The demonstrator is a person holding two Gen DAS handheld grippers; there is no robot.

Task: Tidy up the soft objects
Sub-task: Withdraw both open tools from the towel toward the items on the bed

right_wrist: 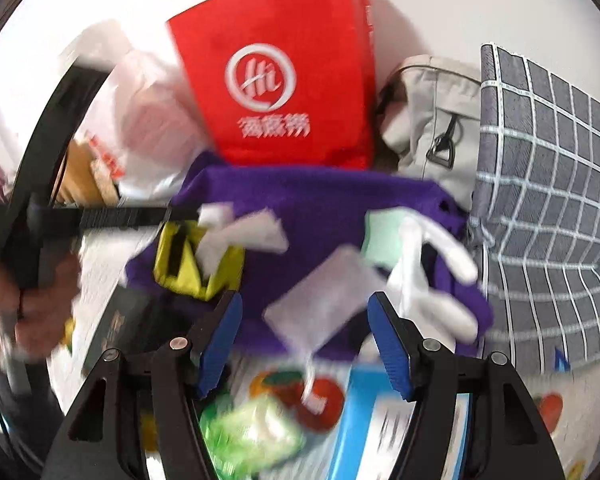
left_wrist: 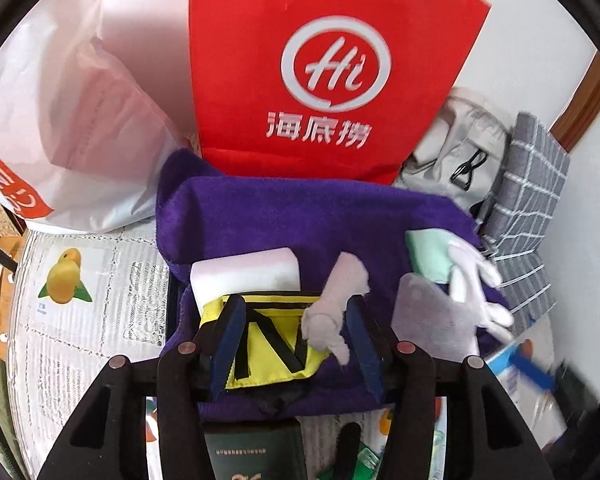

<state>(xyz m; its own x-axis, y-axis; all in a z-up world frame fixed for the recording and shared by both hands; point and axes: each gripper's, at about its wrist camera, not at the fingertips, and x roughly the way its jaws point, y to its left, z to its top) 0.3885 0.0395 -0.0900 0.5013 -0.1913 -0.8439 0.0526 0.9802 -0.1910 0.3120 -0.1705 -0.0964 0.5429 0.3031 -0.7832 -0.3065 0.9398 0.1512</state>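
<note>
A purple towel (left_wrist: 300, 216) is spread on the table with soft things on it. My left gripper (left_wrist: 295, 302) hovers open over a yellow pouch (left_wrist: 272, 344) with black straps. A pale pink glove (left_wrist: 332, 312) lies loose on the pouch between the blue pads, close to the right one. A white foam block (left_wrist: 244, 276) lies beyond the pouch. At the right are a grey cloth (right_wrist: 324, 304), a mint cloth (right_wrist: 384, 236) and a white glove (right_wrist: 432, 280). My right gripper (right_wrist: 305, 300) stands open, empty, just short of the grey cloth. The right wrist view is blurred.
A red paper bag (left_wrist: 316, 72) stands behind the towel, a white plastic bag (left_wrist: 80, 120) to its left, a beige bag (right_wrist: 432, 120) and a grey checked cushion (right_wrist: 548, 200) to its right. A dark green booklet (left_wrist: 252, 452) and snack packets (right_wrist: 252, 432) lie near the front.
</note>
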